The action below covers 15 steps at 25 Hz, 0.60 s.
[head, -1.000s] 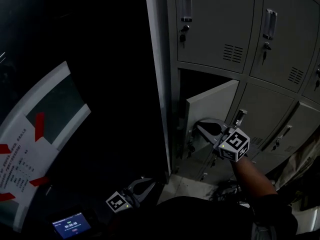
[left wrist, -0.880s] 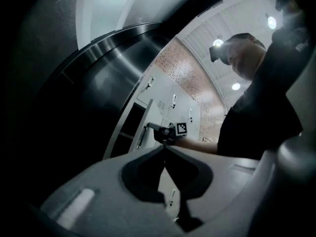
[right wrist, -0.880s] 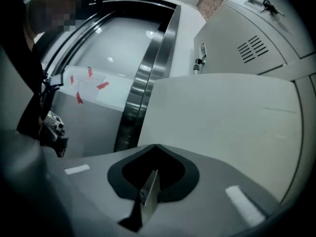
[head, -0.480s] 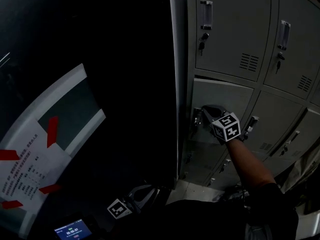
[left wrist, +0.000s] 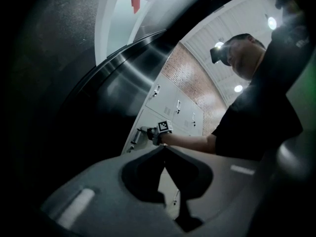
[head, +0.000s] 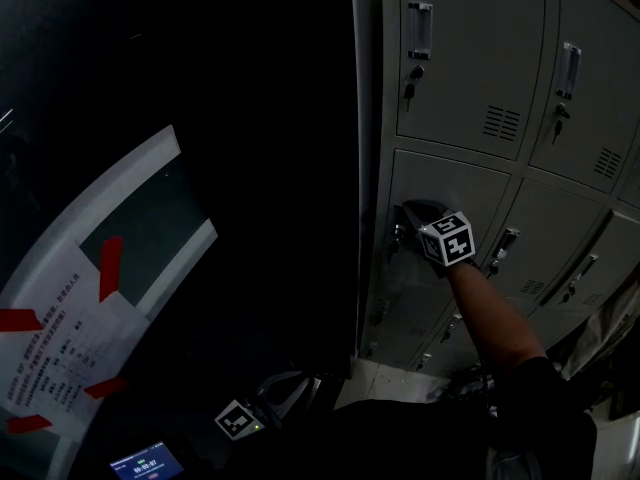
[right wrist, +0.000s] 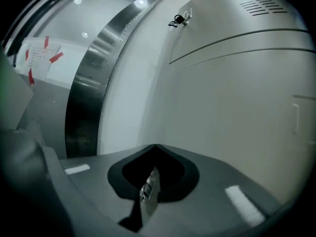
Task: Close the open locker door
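The grey locker door [head: 455, 190] in the middle row now lies flush with its neighbours. My right gripper [head: 408, 212], with its marker cube [head: 447, 239], is shut and presses its tips against the door's left side by the handle. In the right gripper view the door panel [right wrist: 237, 98] fills the picture, the tips [right wrist: 155, 145] meet, and a metal latch [right wrist: 148, 194] shows through the gap behind them. My left gripper [head: 288, 390] hangs low by the floor, shut and holding nothing. From the left gripper view, its tips [left wrist: 164, 147] meet and the right gripper [left wrist: 163, 128] is seen at the lockers.
Shut lockers surround the door, with handles and keys above [head: 419, 30] and to the right [head: 568, 68]. A dark curved wall stands left of the lockers and carries a white notice with red tape [head: 80, 308]. A small lit screen [head: 145, 461] sits at bottom left.
The locker door swung from half open to flush shut, with my right gripper moving up and in against it. The left gripper stayed low.
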{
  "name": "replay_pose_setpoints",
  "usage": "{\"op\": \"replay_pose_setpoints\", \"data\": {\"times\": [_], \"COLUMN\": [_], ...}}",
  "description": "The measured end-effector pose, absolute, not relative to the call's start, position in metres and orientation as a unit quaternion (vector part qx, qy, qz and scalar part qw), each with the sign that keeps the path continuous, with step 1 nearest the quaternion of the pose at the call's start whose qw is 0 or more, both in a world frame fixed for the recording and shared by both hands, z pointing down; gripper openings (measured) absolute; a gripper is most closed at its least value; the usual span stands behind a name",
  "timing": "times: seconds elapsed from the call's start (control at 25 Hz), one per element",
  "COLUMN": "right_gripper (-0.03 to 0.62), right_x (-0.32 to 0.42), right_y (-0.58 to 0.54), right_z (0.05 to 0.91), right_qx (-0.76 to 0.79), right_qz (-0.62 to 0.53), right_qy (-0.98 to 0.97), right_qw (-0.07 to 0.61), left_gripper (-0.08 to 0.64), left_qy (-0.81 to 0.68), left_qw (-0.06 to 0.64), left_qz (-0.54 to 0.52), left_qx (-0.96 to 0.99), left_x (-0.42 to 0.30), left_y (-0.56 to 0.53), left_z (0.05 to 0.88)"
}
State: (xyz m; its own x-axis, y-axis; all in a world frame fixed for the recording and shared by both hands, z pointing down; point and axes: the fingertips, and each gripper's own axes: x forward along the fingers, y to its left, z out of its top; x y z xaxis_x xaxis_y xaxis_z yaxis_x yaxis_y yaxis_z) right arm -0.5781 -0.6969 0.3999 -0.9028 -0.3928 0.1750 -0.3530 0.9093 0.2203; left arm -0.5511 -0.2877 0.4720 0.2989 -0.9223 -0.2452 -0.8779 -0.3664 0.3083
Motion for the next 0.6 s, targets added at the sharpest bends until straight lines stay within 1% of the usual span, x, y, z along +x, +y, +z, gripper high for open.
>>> {"op": "replay_pose_setpoints", "data": {"times": [0.16,0.36,0.48,0.6], "right_gripper": [0.006,0.006,0.006,0.007], "right_x": [-0.552,-0.492,-0.427,-0.340], "right_y": [-0.659,-0.581,-0.552,-0.540], "right_z": [0.420,0.483,0.509,0.522], "right_qx": [0.140,0.058,0.074,0.142], "right_qz": [-0.071,-0.032,-0.016,-0.026], "right_qy": [-0.983,-0.990,-0.985,-0.966], "right_qw": [0.097,0.122,0.156,0.214], "left_gripper": [0.002,0.003,0.003,0.002], "left_qy": [-0.540,-0.493,-0.461,-0.435], "left_qw": [0.072,0.093,0.099,0.102], "left_qz": [-0.198,-0.196,-0.193,-0.185], "left_qx": [0.814,0.843,0.861,0.875], "left_x": [-0.549,-0.524,-0.495,-0.457], "left_y": [-0.294,-0.319,-0.335,-0.346], "left_z": [0.481,0.490,0.488,0.485]}}
